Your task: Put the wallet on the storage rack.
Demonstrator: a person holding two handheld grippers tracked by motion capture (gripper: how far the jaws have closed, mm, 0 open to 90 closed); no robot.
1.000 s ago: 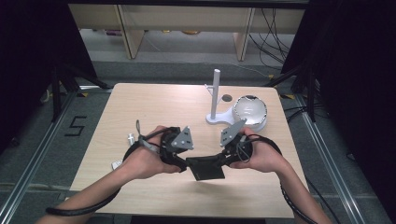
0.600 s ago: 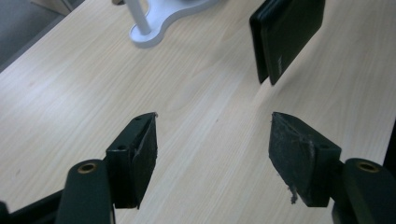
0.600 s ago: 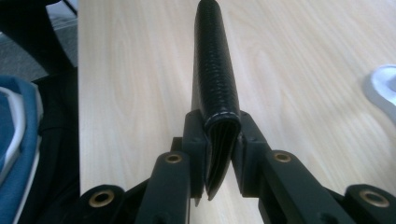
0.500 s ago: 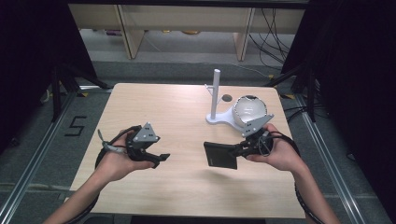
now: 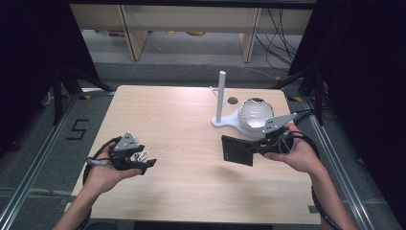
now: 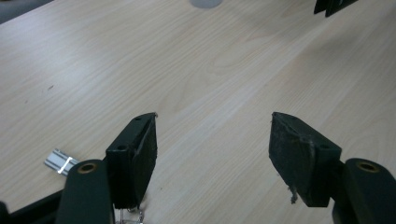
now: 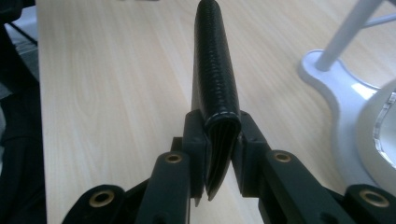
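A black wallet (image 5: 238,150) is being held folded shut above the right half of the wooden table (image 5: 177,115), in front of the white stand. In the right gripper view the wallet (image 7: 215,70) is standing on edge, its textured spine uppermost and its stitched end seated between the two black jaws, which are clamping it from both sides. The right gripper (image 5: 256,146) is gripping the wallet at the wallet's right end, and the person's right hand (image 5: 294,153) is wrapping the gripper body near the table's right edge.

The white stand (image 5: 229,120) is sitting just behind the wallet; a thin upright post (image 5: 220,93) is rising from its base, and a round white bowl-shaped part (image 5: 255,115) is lying at the base's right side. A small dark disc (image 5: 232,100) is lying on the table just right of the post.

The left gripper (image 5: 143,164) is being held well apart from the wallet, over the front left area of the table, in the person's left hand (image 5: 103,170). In the left gripper view its jaws are standing wide apart with bare tabletop between them. A small silver metal piece (image 6: 60,161) is showing beside the left jaw.
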